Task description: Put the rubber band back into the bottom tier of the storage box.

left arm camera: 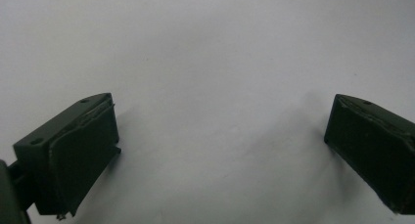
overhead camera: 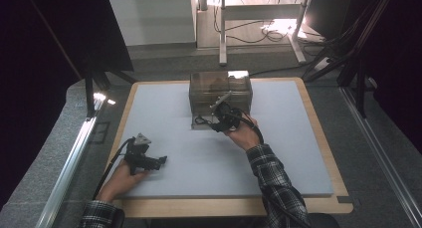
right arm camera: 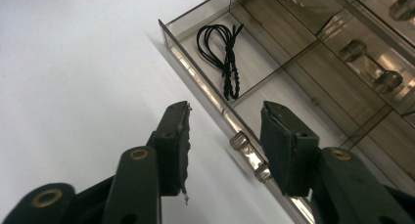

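The right gripper (overhead camera: 215,119) was positioned at the front of the clear drawer unit (overhead camera: 220,91); the left gripper (overhead camera: 160,161) rested on the grey mat (overhead camera: 199,158).

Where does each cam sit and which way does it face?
High view: above the person's side, looking forward and down on the mat; shows both forearms, left gripper, right gripper at the clear drawer box.
Left gripper view: on the left gripper, facing bare mat; jaws wide apart.
Right gripper view: on the right gripper, facing the open drawer with a black cord; jaws straddle its handle.
Shared: high and right gripper views both show the box.
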`<state>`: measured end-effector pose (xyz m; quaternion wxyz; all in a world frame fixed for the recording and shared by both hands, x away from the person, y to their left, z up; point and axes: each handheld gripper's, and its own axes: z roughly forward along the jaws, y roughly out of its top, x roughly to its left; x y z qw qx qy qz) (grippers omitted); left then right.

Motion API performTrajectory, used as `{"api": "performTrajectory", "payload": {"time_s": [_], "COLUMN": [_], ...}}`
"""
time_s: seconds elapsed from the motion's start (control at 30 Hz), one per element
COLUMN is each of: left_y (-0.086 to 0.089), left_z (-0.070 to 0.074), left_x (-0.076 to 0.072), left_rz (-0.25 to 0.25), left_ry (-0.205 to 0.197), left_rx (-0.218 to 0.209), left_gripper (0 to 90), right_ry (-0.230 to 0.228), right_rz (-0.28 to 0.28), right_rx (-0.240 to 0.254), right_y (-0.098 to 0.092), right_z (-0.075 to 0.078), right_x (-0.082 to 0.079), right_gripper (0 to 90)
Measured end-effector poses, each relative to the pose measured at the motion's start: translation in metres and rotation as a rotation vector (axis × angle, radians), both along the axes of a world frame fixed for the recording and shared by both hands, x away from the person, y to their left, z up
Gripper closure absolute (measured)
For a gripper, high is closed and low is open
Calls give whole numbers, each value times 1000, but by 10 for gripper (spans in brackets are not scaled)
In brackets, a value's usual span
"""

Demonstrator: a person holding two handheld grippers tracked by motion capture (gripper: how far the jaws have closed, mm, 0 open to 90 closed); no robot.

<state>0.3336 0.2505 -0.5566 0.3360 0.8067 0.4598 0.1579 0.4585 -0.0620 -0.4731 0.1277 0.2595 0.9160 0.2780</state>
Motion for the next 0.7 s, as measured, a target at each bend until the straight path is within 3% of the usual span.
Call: {"api": "performTrajectory", "payload": {"time_s": [0.7], "left_y": [0], "left_z": [0], "left_x": [0], "left_rz": [1], "left_ry": [0], "left_rx": [-1], "left_gripper": [0], "right_ry": [21], "right_rz": [-2], "right_rx": [-1], "right_y": [-15], "right_z": [-6], "right_x": [-11], "right_gripper": [387]}}
